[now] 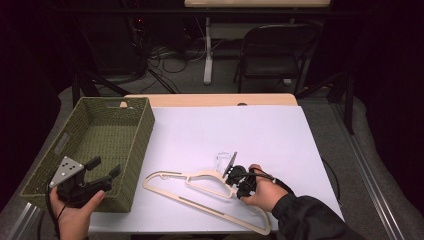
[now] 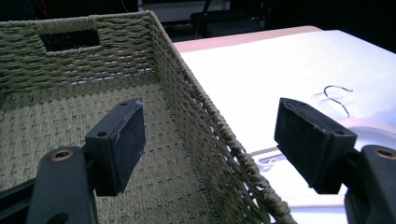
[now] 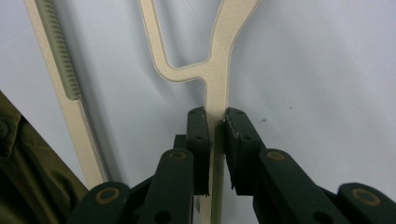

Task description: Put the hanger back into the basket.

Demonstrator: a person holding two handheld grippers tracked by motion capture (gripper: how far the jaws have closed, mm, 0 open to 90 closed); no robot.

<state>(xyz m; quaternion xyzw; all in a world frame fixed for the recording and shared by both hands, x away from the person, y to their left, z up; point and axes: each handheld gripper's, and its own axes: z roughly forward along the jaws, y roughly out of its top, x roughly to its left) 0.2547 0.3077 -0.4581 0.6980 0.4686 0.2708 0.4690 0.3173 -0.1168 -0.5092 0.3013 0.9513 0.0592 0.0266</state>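
The right gripper (image 3: 215, 135) clenches the cream hanger (image 1: 200, 192) lying near the table's front edge, so lift it level, while the left gripper (image 1: 102, 172), jaws released, waits over the woven basket (image 1: 142, 137).

Hanger (image 3: 217, 70) arms beyond right gripper view's edge

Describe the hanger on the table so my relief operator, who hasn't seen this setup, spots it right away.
Start at the white table and find the green woven basket at its left edge. Just right of the basket, along the near edge, lies the hanger, flat and cream-coloured with a wire hook. It is the thing the right hand-held gripper is clamped on.
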